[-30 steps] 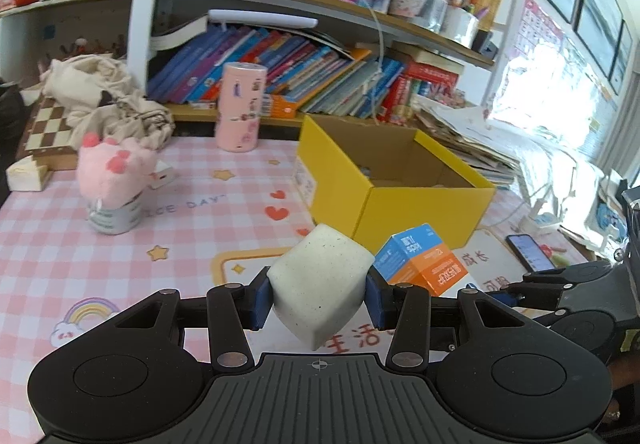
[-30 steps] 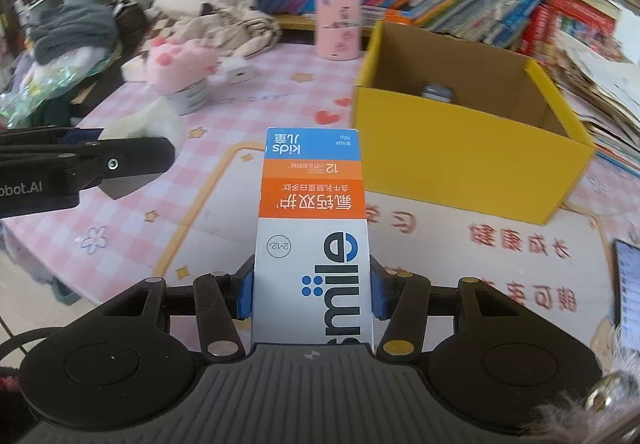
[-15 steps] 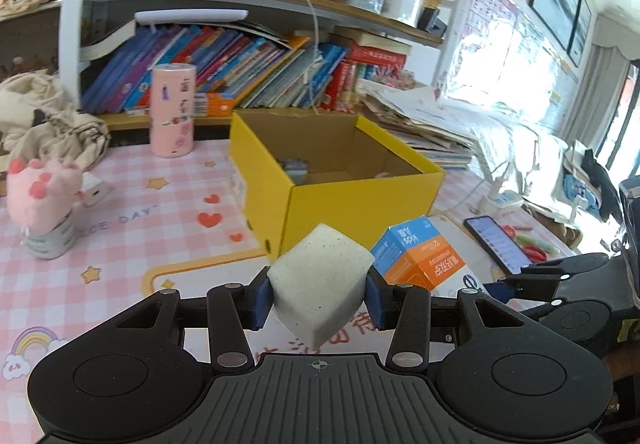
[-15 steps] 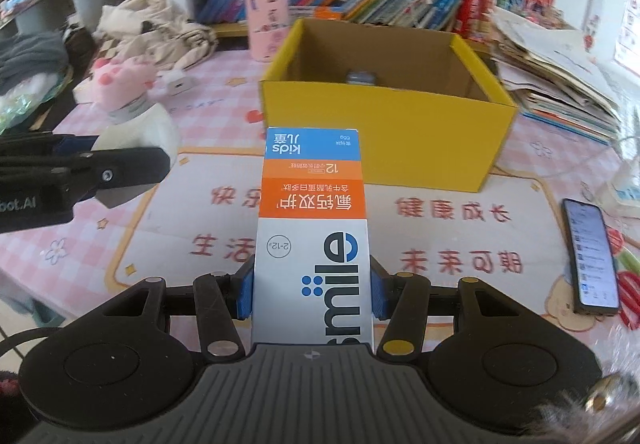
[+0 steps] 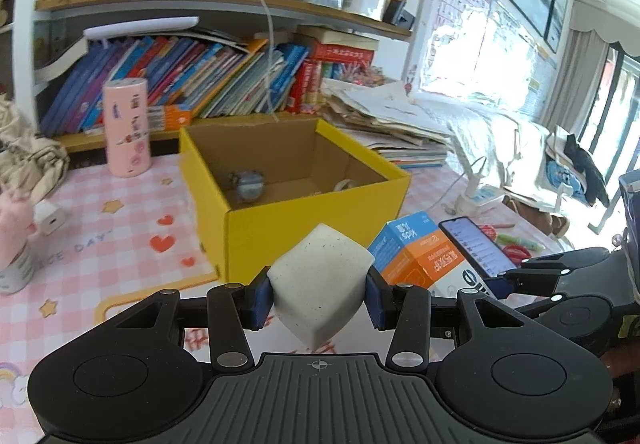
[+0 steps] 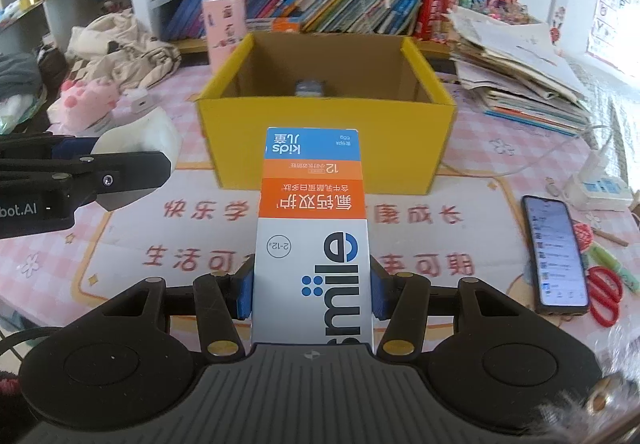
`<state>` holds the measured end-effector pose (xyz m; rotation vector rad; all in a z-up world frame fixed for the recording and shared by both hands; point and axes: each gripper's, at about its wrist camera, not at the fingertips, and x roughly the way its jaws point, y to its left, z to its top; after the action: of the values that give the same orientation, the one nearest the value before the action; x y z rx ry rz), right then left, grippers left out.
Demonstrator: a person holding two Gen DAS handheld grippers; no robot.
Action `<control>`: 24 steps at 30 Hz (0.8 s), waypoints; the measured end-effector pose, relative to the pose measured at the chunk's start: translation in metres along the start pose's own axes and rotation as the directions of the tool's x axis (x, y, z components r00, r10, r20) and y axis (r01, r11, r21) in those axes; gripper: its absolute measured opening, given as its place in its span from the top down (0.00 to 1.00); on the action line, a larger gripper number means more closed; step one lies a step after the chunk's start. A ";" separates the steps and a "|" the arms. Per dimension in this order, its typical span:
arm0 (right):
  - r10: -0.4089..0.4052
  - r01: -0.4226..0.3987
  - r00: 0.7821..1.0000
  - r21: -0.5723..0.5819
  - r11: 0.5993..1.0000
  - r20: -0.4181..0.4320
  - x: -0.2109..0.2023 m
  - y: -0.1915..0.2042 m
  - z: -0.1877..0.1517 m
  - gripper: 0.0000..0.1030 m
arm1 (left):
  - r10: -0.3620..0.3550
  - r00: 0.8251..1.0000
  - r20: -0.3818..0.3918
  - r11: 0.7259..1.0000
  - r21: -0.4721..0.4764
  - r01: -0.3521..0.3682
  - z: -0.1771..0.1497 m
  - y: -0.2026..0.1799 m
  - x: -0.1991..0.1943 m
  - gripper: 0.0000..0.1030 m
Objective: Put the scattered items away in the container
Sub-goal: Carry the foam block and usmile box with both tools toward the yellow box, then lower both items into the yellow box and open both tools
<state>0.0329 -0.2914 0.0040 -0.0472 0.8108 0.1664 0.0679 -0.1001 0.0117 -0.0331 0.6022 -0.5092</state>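
My left gripper (image 5: 319, 298) is shut on a white sponge block (image 5: 320, 286), held in the air just in front of the yellow cardboard box (image 5: 312, 219). My right gripper (image 6: 312, 294) is shut on a blue, orange and white toothpaste carton (image 6: 314, 211), held level and pointing at the box's front wall (image 6: 324, 141). The box is open at the top and holds a small grey object (image 5: 248, 183) and a white item (image 5: 344, 184). The left gripper and sponge show at the left of the right wrist view (image 6: 138, 141). The carton shows in the left wrist view (image 5: 420, 252).
A black phone (image 6: 554, 250), red scissors (image 6: 606, 294) and a white charger (image 6: 598, 189) lie right of the box. A pink cylinder (image 5: 127, 127), a pink plush paw (image 6: 90, 99) and a small white plug (image 5: 50, 217) stand to the left. Bookshelves and paper stacks (image 6: 516, 71) are behind.
Both grippers have swung right and moved closer to the yellow box, which now sits centred ahead. Each keeps its hold on its item.
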 end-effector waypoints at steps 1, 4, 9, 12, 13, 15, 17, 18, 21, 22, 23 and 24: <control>-0.005 0.005 1.000 0.003 1.000 0.004 0.000 -0.004 0.001 0.52 | -0.005 1.000 0.001 1.000 0.005 0.005 0.002 -0.003 0.003 0.57; -0.017 0.017 1.000 0.007 1.000 0.021 -0.001 -0.018 0.005 0.52 | -0.016 1.000 0.008 1.000 0.024 0.016 0.007 -0.012 0.012 0.57; -0.024 0.024 0.999 -0.002 1.000 0.042 0.001 -0.039 0.016 0.52 | -0.012 1.000 0.024 0.999 0.033 0.011 0.019 -0.023 0.026 0.58; -0.022 0.023 0.998 -0.014 1.000 0.055 0.004 -0.050 0.023 0.52 | -0.003 1.000 0.030 0.999 0.032 0.002 0.025 -0.028 0.036 0.58; -0.020 0.021 0.998 -0.020 1.000 0.060 0.005 -0.053 0.025 0.52 | 0.001 0.999 0.033 1.000 0.030 -0.002 0.027 -0.029 0.039 0.58; -0.015 0.018 0.997 -0.038 0.999 0.072 0.007 -0.059 0.031 0.52 | 0.013 0.999 0.050 1.000 0.023 -0.014 0.031 -0.032 0.043 0.58; -0.007 0.012 0.995 -0.051 0.999 0.101 0.007 -0.065 0.035 0.52 | 0.024 0.997 0.071 1.000 0.018 -0.026 0.036 -0.034 0.046 0.58; -0.002 0.010 0.993 -0.059 0.998 0.121 0.006 -0.067 0.038 0.52 | 0.031 0.996 0.080 0.999 0.017 -0.032 0.039 -0.035 0.048 0.58; 0.019 -0.004 0.981 -0.077 0.997 0.191 0.003 -0.074 0.050 0.52 | 0.052 0.993 0.104 0.998 0.018 -0.054 0.047 -0.038 0.053 0.58; 0.030 -0.014 0.976 -0.078 0.997 0.214 0.001 -0.077 0.054 0.52 | 0.061 0.992 0.110 0.998 0.018 -0.063 0.050 -0.038 0.054 0.58; 0.044 -0.027 0.971 -0.076 0.997 0.234 0.001 -0.079 0.059 0.52 | 0.069 0.991 0.115 0.997 0.015 -0.071 0.054 -0.038 0.055 0.58; 0.059 -0.041 0.966 -0.074 0.996 0.252 0.001 -0.082 0.065 0.52 | 0.077 0.990 0.118 0.997 0.010 -0.079 0.057 -0.037 0.056 0.58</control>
<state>0.0940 -0.3648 0.0458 -0.0683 0.5497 0.2427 0.1224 -0.1650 0.0355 -0.0257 0.4826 -0.4326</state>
